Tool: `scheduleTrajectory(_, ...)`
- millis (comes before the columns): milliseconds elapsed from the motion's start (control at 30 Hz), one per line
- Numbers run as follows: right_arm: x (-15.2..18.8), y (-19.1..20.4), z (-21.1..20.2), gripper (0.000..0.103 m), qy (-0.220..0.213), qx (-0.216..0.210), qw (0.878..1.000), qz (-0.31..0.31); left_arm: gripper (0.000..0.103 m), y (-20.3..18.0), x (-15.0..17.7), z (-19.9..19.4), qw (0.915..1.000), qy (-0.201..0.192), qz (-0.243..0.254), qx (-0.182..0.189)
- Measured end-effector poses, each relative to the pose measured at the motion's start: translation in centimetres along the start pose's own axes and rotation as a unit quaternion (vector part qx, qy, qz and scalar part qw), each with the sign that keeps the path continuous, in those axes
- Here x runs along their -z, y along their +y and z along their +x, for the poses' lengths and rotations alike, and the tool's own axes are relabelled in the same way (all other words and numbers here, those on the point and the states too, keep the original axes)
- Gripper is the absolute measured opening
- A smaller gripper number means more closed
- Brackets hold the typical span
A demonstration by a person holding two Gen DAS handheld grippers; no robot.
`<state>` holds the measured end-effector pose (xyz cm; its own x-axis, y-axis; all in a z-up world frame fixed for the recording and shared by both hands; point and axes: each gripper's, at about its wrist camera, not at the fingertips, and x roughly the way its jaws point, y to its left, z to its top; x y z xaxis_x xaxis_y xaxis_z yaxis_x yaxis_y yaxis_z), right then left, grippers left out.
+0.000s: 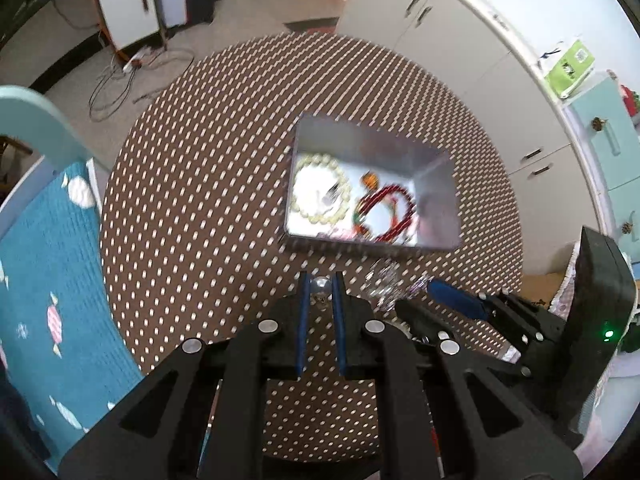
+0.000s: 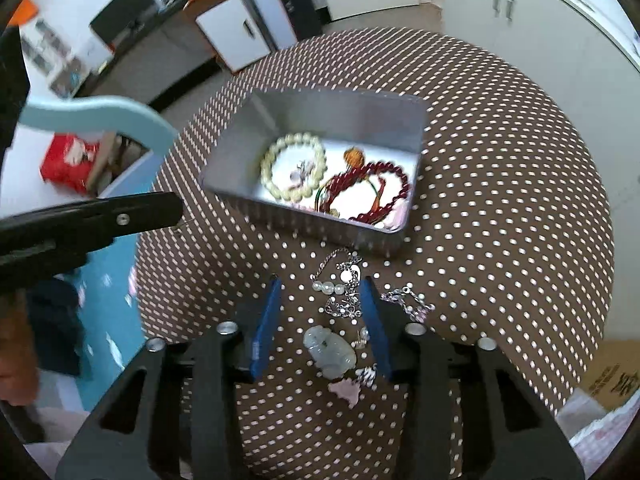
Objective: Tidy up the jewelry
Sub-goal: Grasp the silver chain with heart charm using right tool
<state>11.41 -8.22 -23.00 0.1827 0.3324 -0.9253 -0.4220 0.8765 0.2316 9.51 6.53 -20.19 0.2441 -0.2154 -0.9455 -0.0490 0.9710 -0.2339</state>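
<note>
loose jewelry waits beside the metal tin

a pale jade pendant and silver chains lie on the dotted table, just in front of the metal tin. the right gripper stands with jaws apart around them, probably to choose one piece. the left gripper is clamped on a small silver bead, which only the left view shows. the tin already holds a cream bracelet and a red bracelet.

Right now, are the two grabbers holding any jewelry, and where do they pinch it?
The left gripper pinches a small silver bead at its fingertips. The right gripper holds nothing; it's open over the loose jewelry pile.
</note>
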Motion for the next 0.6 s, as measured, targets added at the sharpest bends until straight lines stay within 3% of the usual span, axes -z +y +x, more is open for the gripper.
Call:
scheduleTrajectory(300, 0.4, 1.6, 3.3, 0.018, 0.01, 0.026, 0.996, -0.086, 0.01, 1.7, 2.2, 3.7, 0.9983, 0.044, -0.036, -0.01)
scheduleTrajectory(367, 0.2, 1.6, 3.6, 0.008, 0.008, 0.036, 0.995, -0.096, 0.01, 1.7, 2.6, 4.3, 0.9978, 0.051, -0.041, -0.009)
scheduleTrajectory(600, 0.2, 1.0, 3.6, 0.002, 0.026, 0.013, 0.997, -0.074, 0.01, 1.6, 3.0, 4.9, 0.9975, 0.051, -0.048, -0.003)
